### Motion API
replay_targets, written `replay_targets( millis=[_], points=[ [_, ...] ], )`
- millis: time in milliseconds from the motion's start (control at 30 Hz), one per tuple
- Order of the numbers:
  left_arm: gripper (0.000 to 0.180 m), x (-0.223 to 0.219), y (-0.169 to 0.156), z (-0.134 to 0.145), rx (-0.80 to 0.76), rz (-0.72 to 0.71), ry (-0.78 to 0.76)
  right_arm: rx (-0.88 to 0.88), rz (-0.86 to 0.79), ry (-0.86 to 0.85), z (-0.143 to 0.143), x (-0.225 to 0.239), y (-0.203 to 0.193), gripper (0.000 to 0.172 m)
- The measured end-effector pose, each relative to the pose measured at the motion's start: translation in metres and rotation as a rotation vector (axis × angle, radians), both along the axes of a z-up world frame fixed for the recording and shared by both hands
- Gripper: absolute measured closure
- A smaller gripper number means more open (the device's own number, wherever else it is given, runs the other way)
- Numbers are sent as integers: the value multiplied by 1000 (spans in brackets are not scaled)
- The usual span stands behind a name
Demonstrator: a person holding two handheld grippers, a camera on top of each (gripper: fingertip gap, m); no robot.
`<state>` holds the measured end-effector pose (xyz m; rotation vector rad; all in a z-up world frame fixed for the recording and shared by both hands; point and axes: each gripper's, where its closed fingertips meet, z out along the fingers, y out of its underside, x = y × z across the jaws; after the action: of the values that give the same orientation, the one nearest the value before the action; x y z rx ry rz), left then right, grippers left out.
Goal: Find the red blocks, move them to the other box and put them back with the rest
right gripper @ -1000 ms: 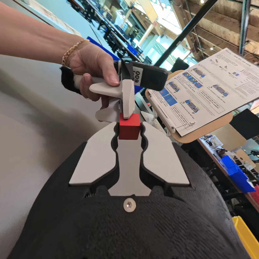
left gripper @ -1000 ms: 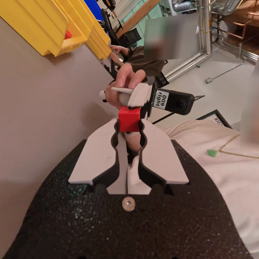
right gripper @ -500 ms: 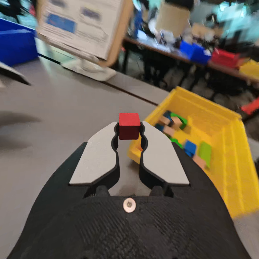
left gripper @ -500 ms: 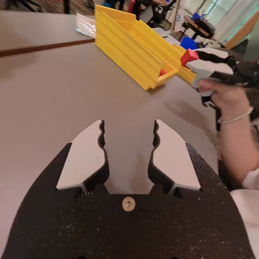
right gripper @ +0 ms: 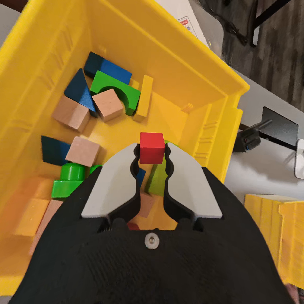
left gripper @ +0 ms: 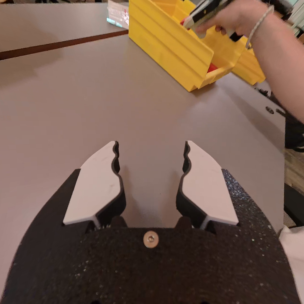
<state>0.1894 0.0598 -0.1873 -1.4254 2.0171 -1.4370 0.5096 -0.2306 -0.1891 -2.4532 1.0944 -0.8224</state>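
The right gripper (right gripper: 152, 144) pinched a red cube (right gripper: 152, 148) between its pads, poised over the yellow bin (right gripper: 164, 49) of mixed blocks — return seemingly underway, not released. The left gripper (left gripper: 151, 143) gaped empty above the table (left gripper: 82, 98); another red block (left gripper: 212, 67) remained in the nearer bin (left gripper: 172, 49).

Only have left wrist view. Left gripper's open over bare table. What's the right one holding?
Observer: Right gripper is clamped on a red cube, pads pressed to both sides.
Operator: Where is it?
Observer: Over the yellow bin holding mixed blocks.
Operator: What colours are in there?
Observer: Blue, green, yellow and plain wood, e.g. a green arch block and a wooden cube.
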Motion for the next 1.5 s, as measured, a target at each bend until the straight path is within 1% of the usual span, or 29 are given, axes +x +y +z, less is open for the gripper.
replay_targets(
  millis=[67,167,233,333,400,500,567,667,733,800,900,1033,1100,1167,1200,1267,1333,1400,1500],
  points=[
    [106,-3,-4,-6,33,-22,33,-46,-4,-12,0,10,0,143],
    [105,-3,-7,-11,83,-30,30,-56,-2,32,-5,13,0,142],
    [106,-2,-6,-12,93,-14,39,-71,-23,2,-3,16,-6,134],
    [104,0,-4,-3,49,7,19,3,-18,-35,6,14,-5,122],
    [100,1,-2,4,-4,19,10,17,-29,-48,12,9,-11,114],
    [100,2,12,16,-48,67,-12,132,13,-110,32,-17,0,113],
    [100,2,28,25,-44,119,-37,242,103,-168,48,-46,22,113],
    [103,-3,66,44,-16,222,-83,406,261,-236,66,-100,61,112],
    [108,-12,101,58,22,297,-105,532,364,-265,75,-140,88,112],
    [110,-25,142,69,82,381,-100,632,439,-267,78,-177,107,113],
    [111,-46,207,75,207,496,-38,702,478,-254,72,-216,122,113],
    [115,-68,292,64,405,578,128,762,469,-260,62,-239,130,115],
    [120,-75,333,53,536,545,214,807,450,-245,59,-243,133,116],
    [125,-78,370,42,681,473,274,832,441,-238,56,-245,134,117],
    [125,-79,388,35,748,433,310,836,432,-239,54,-245,133,117],
    [125,-84,415,16,880,303,407,842,427,-243,54,-245,133,117],
    [127,-91,434,-1,993,170,500,847,422,-263,56,-245,132,117],
    [129,-91,444,-14,1052,66,558,858,426,-282,57,-246,133,119],
    [131,-85,453,-26,1076,-6,627,894,458,-273,59,-254,139,119]
  ],
)
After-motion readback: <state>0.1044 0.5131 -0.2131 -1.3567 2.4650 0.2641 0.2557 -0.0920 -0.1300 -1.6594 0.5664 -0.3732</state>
